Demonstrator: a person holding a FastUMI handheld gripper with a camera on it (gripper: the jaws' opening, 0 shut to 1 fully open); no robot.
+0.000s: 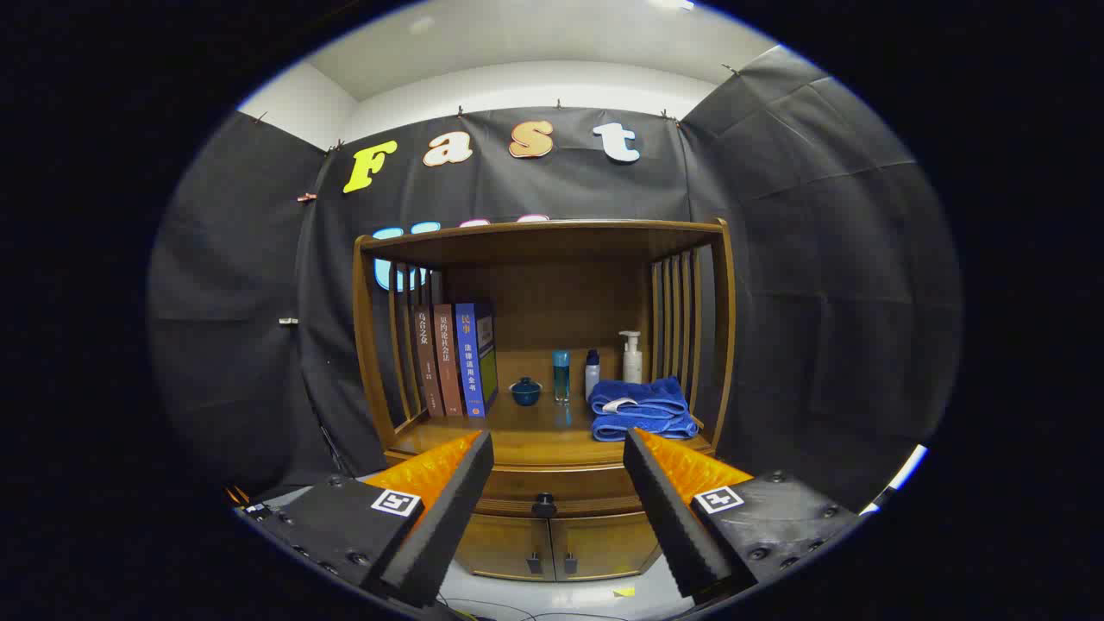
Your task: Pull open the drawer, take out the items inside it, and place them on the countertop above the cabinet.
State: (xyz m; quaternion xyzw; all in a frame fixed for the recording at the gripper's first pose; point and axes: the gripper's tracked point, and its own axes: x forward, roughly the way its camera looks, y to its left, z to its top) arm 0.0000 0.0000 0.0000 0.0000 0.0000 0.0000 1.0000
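The gripper (559,448) is spread wide, holding nothing. Between and beyond its fingers, the closed drawer (552,490) sits under the countertop (535,435). It looks stiff, probably heavy wood; its small dark knob (544,504) is the place to pinch.

drawer (543,493): wooden, shut, dark knob (543,501) | under countertop (535,442) | above cabinet (552,543) doors, beyond fingers

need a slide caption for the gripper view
Open gripper faces the cabinet's closed drawer, its knob between the fingers.
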